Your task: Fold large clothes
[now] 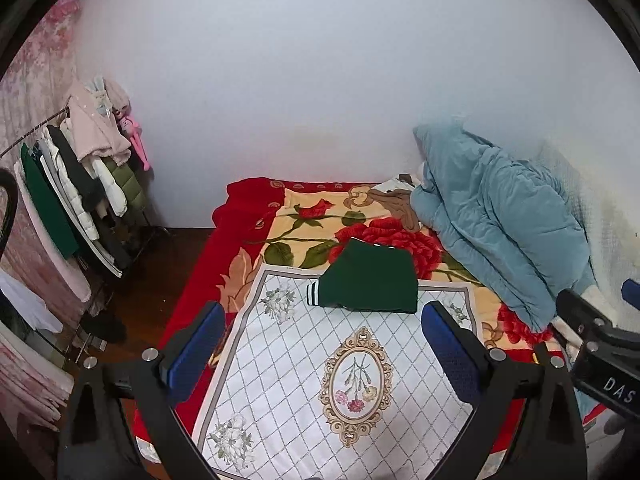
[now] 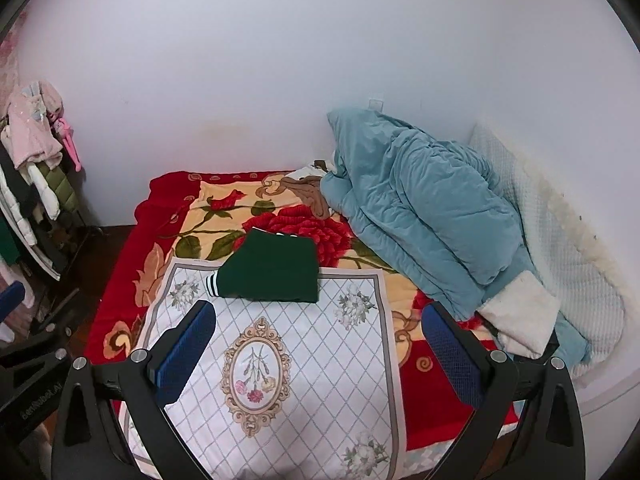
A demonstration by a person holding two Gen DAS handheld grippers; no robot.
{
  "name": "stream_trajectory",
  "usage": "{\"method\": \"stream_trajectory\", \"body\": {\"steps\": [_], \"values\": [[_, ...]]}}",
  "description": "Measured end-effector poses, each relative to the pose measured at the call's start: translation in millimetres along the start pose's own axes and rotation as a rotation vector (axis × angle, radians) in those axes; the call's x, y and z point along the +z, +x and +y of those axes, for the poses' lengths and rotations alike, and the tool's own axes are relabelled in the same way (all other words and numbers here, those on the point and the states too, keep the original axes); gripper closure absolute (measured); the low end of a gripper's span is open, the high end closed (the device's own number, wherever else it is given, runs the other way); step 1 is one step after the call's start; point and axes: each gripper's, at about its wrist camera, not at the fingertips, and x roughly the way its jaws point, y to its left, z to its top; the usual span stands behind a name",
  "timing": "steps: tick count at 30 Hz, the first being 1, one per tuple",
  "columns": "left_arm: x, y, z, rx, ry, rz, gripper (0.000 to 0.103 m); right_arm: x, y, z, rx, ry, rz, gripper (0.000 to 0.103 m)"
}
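— Where is the garment?

— The folded dark green garment (image 1: 370, 282) lies on the far edge of the white patterned cloth (image 1: 304, 364), over the red flower blanket (image 1: 248, 216). One striped cuff sticks out at its left.

— And the tools?

— The left gripper (image 1: 326, 354) and the right gripper (image 2: 320, 354) both hang above the cloth with fingers spread wide, holding nothing. A blue quilt (image 2: 424, 204) is heaped at the right.

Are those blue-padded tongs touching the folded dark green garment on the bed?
Apart. In the right wrist view the right tongs hang open, with white quilted mat visible between their tips and the folded dark green garment.
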Motion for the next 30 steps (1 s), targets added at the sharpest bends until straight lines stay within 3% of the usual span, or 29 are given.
{"method": "stream_trajectory", "body": {"steps": [30], "values": [[7,-12,1,0.008,-0.009,-0.026,0.001,17,-5,-7,-0.009,-0.010,-0.045,0.000]]}}
